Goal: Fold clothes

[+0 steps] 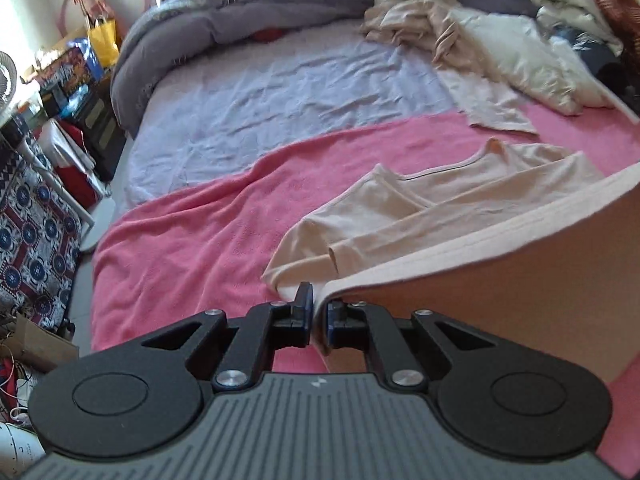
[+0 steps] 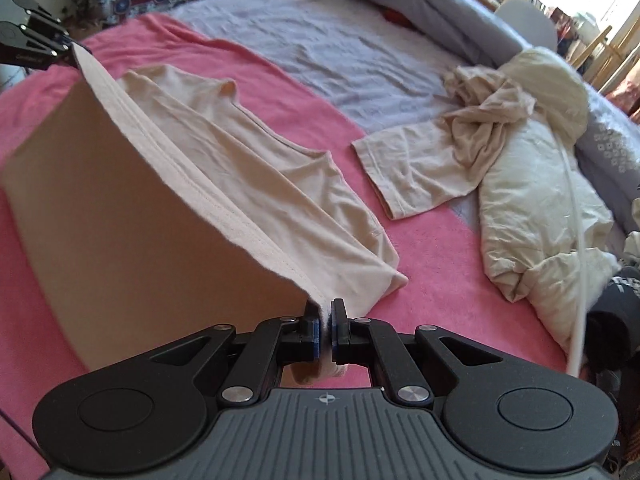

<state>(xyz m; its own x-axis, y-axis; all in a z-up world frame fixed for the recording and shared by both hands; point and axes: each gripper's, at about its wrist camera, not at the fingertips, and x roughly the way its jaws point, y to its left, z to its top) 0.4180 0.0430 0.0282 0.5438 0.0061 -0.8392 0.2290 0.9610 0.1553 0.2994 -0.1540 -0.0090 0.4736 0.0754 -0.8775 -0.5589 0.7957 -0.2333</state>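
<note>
Over the pink blanket (image 1: 192, 240), the left gripper (image 1: 318, 312) and right gripper (image 2: 325, 326) each pinch a hem corner of the beige T-shirt (image 2: 224, 152) (jaws nearly closed), apparently mid-fold, so next the lifted hem should be laid toward the collar.

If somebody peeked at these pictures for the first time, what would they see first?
First, the beige shirt in the middle: both grippers, left gripper and right gripper, have their jaws shut on its bottom hem, stretching it like a banner above the bright pink blanket. Next, the crumpled beige clothes farther up the bed beside a cream pillow.
</note>
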